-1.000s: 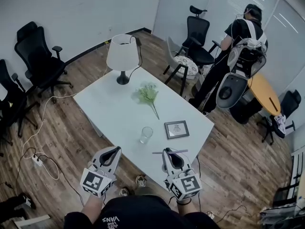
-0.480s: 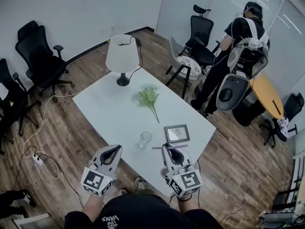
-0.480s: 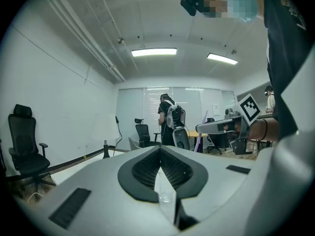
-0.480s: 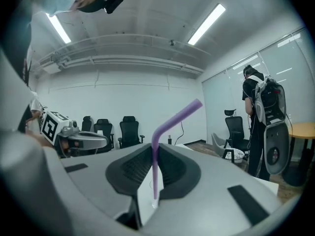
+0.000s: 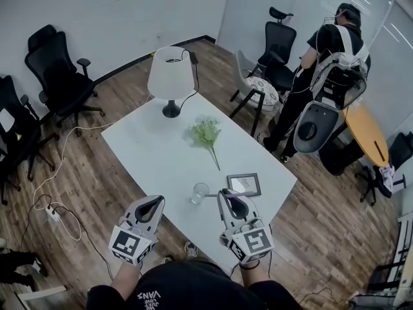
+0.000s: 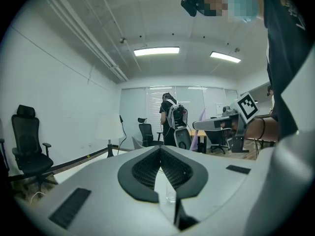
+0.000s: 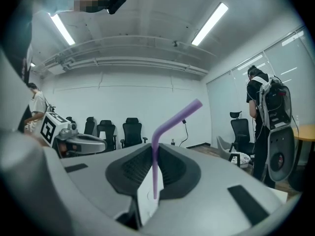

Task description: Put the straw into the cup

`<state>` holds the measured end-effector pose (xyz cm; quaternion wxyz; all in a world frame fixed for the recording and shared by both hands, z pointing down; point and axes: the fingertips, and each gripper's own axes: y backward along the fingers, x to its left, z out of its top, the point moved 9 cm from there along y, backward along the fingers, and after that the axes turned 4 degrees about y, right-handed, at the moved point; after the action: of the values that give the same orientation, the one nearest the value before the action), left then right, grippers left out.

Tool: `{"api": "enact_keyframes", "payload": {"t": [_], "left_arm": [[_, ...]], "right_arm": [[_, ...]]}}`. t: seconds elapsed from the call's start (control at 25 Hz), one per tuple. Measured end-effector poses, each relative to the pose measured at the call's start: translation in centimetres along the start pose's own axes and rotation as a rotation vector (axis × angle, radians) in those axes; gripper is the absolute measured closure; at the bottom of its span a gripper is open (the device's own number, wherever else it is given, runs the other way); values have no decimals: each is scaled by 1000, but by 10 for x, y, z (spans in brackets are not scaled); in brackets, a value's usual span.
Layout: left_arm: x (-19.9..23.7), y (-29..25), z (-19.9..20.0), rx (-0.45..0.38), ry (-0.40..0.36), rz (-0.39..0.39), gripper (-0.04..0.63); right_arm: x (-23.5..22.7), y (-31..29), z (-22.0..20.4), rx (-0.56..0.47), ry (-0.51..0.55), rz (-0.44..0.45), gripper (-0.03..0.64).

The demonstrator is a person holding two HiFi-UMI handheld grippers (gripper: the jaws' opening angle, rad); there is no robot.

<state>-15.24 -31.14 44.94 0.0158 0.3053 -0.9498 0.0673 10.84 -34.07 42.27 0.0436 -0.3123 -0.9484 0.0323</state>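
A clear glass cup (image 5: 200, 192) stands on the white table (image 5: 155, 154) near its front edge. My right gripper (image 5: 230, 197) is shut on a purple bendy straw (image 5: 222, 194), which lies crosswise at the jaw tips with its left end close to the cup's right side. In the right gripper view the straw (image 7: 156, 171) stands upright between the pads and its bent top slants up to the right. My left gripper (image 5: 155, 203) hovers left of the cup with its jaw tips together and nothing in them. In the left gripper view the cup (image 6: 171, 196) shows through the gap below the tips.
A picture frame (image 5: 244, 184) lies just right of the cup, a bunch of flowers (image 5: 206, 134) behind it, and a lamp (image 5: 169, 76) at the far end. Office chairs (image 5: 58, 70) ring the room. A person with a backpack (image 5: 329, 76) stands at the back right.
Both grippers have moved forward over the table's near edge. The straw's left end has come closer to the cup. The right gripper keeps its hold on the straw.
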Motion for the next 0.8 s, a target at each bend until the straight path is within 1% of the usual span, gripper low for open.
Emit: {"api": "enact_keyframes", "payload": {"t": [0.44, 0.8], "left_arm": [[1, -5, -4, -7, 8, 13, 584], [3, -5, -11, -1, 35, 37, 584]], "right_arm": [[-8, -18, -11, 15, -9, 28, 572], [-10, -28, -31, 66, -21, 46, 574]]}}
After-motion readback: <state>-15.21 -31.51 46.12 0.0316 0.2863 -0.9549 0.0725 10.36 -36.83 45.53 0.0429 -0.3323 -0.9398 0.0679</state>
